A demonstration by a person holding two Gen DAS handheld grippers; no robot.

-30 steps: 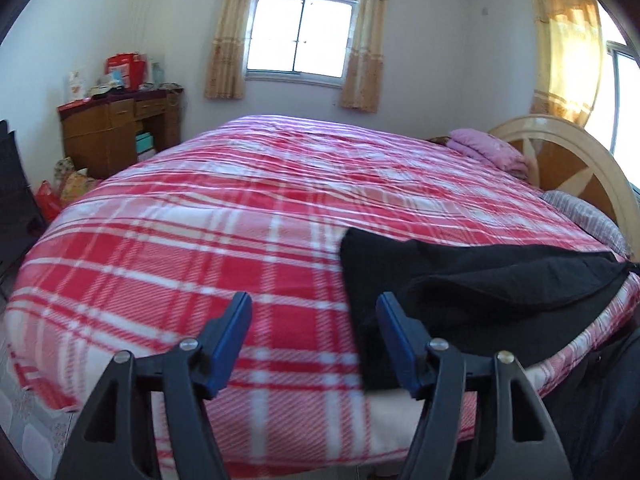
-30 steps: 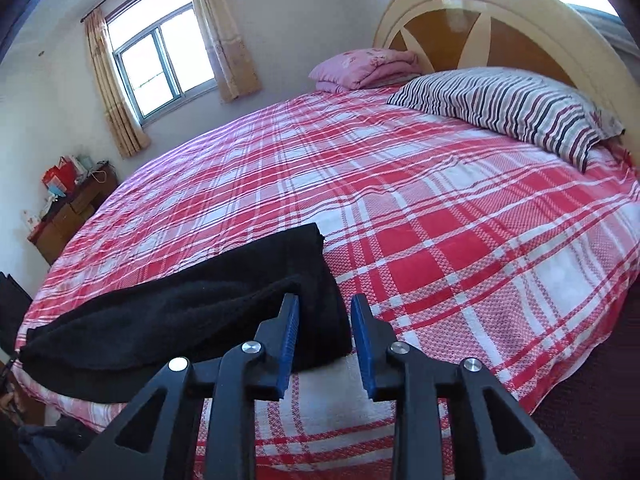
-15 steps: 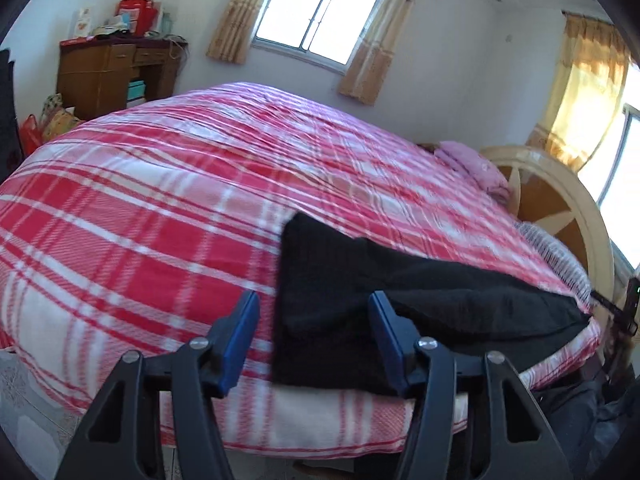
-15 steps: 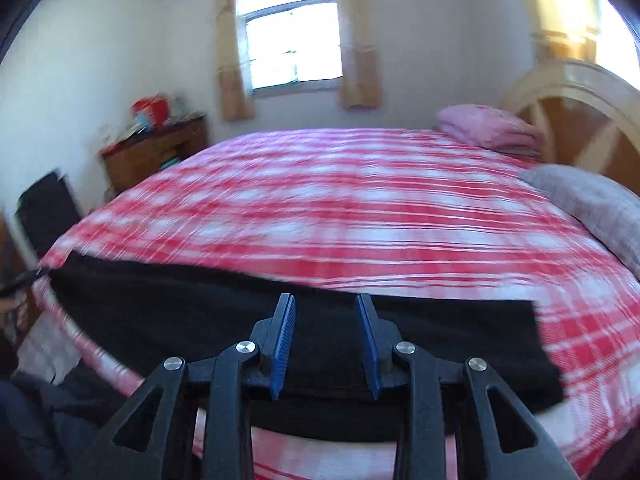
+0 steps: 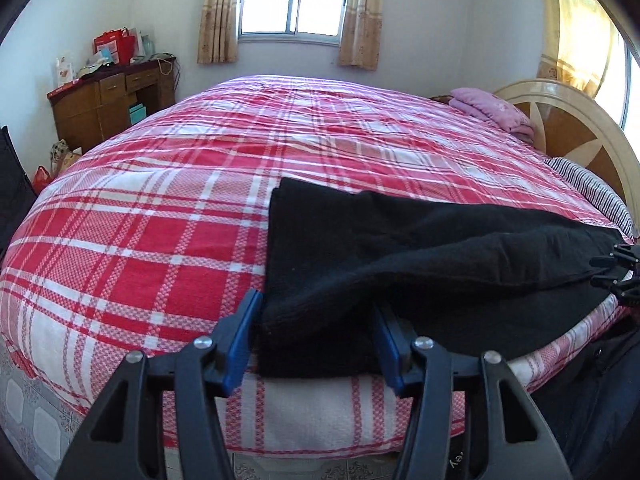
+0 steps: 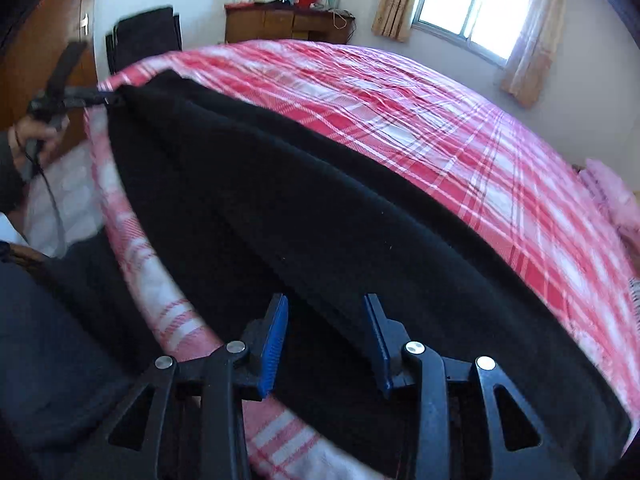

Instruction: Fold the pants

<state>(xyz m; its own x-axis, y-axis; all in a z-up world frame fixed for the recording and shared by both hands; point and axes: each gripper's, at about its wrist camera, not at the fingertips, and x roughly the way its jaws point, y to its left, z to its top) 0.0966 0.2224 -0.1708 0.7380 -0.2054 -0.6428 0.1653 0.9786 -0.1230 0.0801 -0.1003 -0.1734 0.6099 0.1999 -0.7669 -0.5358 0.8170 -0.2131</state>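
Black pants [image 5: 400, 256] lie folded lengthwise along the near edge of the red plaid bed [image 5: 160, 216]. My left gripper [image 5: 316, 340] is open, its blue fingers straddling the near corner of one end of the pants. My right gripper [image 6: 326, 340] is open over the other end of the pants [image 6: 304, 208], the fabric between its fingers. The right gripper also shows at the far right of the left wrist view [image 5: 618, 276], and the left gripper in a hand at the far left of the right wrist view [image 6: 64, 96].
A striped pillow [image 5: 592, 192], a folded pink blanket [image 5: 496, 112] and the wooden headboard [image 5: 576, 128] stand at the bed's right end. A wooden desk [image 5: 108, 104] with boxes and a black chair [image 6: 140, 40] stand by the left wall. Tiled floor [image 5: 32, 420] lies below.
Both grippers have moved in close to the ends of the pants. The right gripper has opened wider and swung along the pants' length.
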